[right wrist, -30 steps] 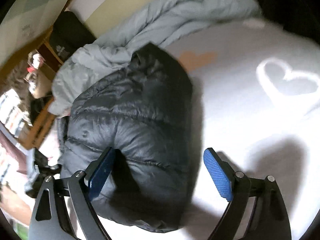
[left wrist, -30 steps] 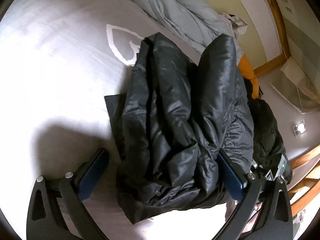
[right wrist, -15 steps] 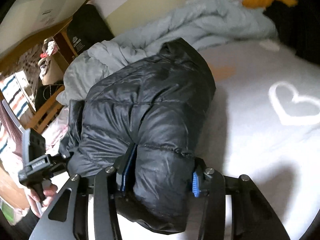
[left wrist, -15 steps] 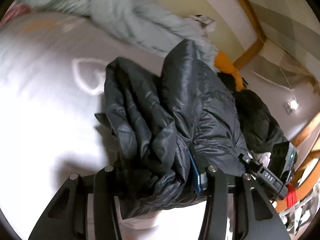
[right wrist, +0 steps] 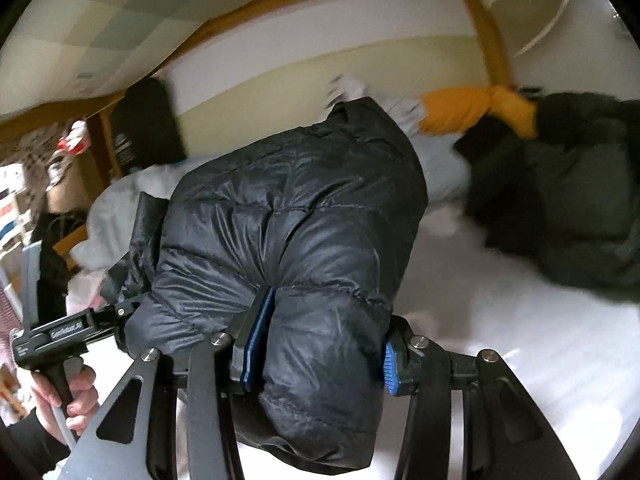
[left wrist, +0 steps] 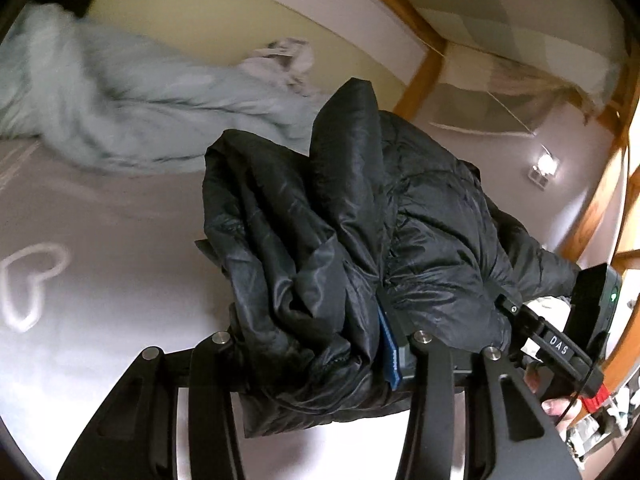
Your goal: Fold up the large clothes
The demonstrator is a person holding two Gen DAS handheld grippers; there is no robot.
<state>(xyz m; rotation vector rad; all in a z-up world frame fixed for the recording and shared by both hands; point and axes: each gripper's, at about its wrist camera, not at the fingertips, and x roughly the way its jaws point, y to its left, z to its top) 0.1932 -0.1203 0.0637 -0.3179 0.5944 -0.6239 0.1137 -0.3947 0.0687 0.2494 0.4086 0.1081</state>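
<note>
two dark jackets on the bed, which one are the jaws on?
The shiny black puffer jacket: both the right gripper and left gripper are shut on it. The matte dark green jacket lies apart by the orange item.

Black jacket, white heart-printed sheet

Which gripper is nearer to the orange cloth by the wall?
Right. The right gripper holds the jacket with the orange cloth ahead; the left gripper does not see it.
</note>
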